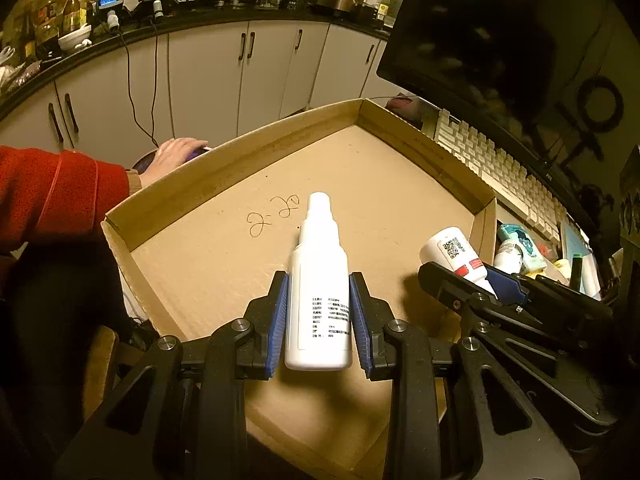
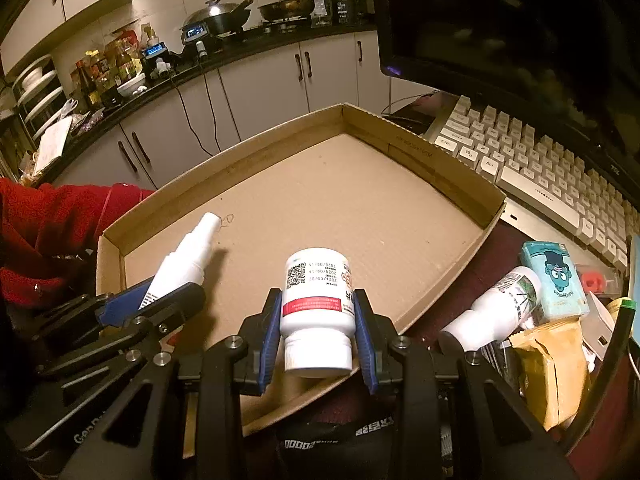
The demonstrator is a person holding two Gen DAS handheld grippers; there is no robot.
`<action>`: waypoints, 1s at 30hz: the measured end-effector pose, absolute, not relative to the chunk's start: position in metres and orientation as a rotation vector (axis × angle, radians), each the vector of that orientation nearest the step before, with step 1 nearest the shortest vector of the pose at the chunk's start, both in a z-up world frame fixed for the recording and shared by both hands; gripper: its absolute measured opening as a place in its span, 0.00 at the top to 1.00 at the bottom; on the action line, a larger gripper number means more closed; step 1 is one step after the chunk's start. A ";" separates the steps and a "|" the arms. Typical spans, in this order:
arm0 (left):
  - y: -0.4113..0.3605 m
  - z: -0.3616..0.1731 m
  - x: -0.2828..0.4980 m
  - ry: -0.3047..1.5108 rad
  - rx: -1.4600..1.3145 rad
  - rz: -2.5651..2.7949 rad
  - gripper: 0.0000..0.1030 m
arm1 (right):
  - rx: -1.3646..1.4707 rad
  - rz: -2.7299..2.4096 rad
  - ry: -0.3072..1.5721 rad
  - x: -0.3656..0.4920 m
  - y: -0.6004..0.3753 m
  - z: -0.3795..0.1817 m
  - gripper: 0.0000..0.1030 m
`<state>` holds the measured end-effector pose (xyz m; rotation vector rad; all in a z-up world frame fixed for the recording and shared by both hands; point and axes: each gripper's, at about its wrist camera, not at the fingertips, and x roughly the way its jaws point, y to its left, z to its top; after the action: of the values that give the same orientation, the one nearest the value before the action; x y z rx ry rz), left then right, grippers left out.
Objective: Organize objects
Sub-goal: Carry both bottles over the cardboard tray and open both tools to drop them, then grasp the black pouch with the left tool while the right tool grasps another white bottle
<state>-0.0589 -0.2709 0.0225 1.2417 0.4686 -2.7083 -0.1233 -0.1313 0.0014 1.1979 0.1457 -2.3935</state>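
Note:
My left gripper (image 1: pixel 319 280) is shut on a white spray bottle (image 1: pixel 318 280), nozzle pointing away, held above the floor of a shallow cardboard tray (image 1: pixel 240 152). My right gripper (image 2: pixel 316 294) is shut on a white pill bottle (image 2: pixel 318 304) with a red band and QR label, cap toward the camera, over the tray's (image 2: pixel 440 168) near right part. In the left wrist view the pill bottle (image 1: pixel 454 252) and right gripper (image 1: pixel 472 276) show at the right. In the right wrist view the spray bottle (image 2: pixel 188 258) and left gripper (image 2: pixel 156 300) show at the left.
A person's hand (image 1: pixel 172 156) and red sleeve (image 1: pixel 60 192) rest past the tray's left wall. A white keyboard (image 2: pixel 552 176) and dark monitor (image 2: pixel 500 20) stand at the right. Beside the tray's right corner lie another white bottle (image 2: pixel 496 312), a teal box (image 2: pixel 556 280) and a yellow packet (image 2: pixel 548 368).

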 end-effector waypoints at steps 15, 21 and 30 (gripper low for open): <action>-0.270 0.021 -0.059 0.473 1.240 -2.691 0.68 | 1.221 -2.368 0.132 -0.125 -0.130 -0.002 0.66; -0.275 0.028 -0.050 0.548 1.191 -2.681 0.51 | 1.199 -2.349 0.086 -0.123 -0.120 0.008 0.64; -0.247 0.055 -0.015 0.657 1.121 -2.804 0.49 | 1.114 -2.383 -0.059 -0.079 -0.052 0.037 0.50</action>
<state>-0.0149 -0.2465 0.0547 1.1206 0.6574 -2.8045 -0.0787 -0.0517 0.0372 1.1141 -0.0592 -2.3827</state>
